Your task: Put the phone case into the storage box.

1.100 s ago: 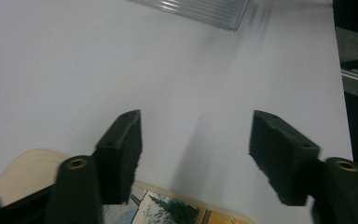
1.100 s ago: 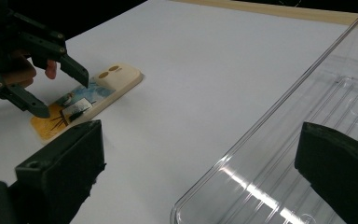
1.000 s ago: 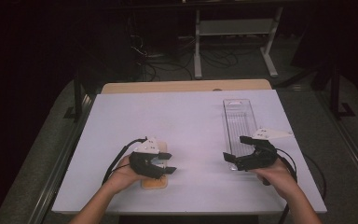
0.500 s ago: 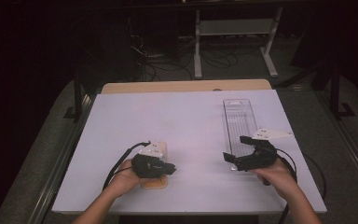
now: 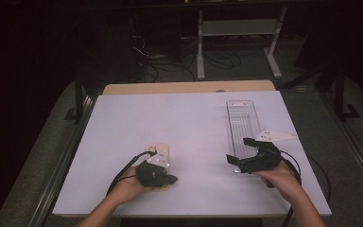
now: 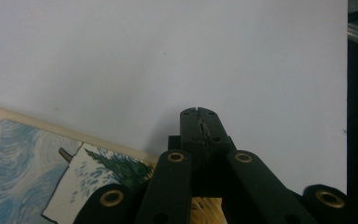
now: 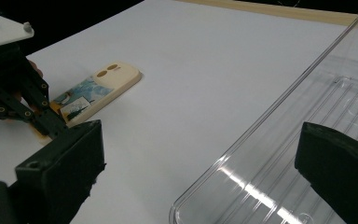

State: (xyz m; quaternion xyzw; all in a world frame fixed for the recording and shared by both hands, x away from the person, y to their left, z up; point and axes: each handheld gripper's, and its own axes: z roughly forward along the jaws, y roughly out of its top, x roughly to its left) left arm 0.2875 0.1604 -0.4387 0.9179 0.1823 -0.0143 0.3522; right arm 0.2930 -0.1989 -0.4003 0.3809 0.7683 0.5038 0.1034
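A cream phone case (image 5: 162, 149) with a blue painted picture lies flat on the white table near the front left, camera holes at its far end. My left gripper (image 5: 168, 179) rests over the case's near end. Its jaws have just been closing and now meet, shut (image 6: 199, 120), with nothing between the pads; the case (image 6: 28, 177) lies beside and under them. My right gripper (image 5: 240, 150) is open at the near end of a clear plastic tray (image 5: 229, 124). The tray's near corner (image 7: 200, 196) lies between its wide-spread jaws, untouched. The right gripper view also shows the case (image 7: 103, 84) and the left gripper (image 7: 56, 127).
The white sheet covers a wooden table (image 5: 189, 88) whose far edge shows bare wood. The long clear tray has nothing in it. Beyond the table stand a metal frame (image 5: 238, 33) and cables on a dark floor.
The left gripper's jaws have gone from spread to shut, and the hand has shifted slightly over the case's near end. The right hand has stayed still.
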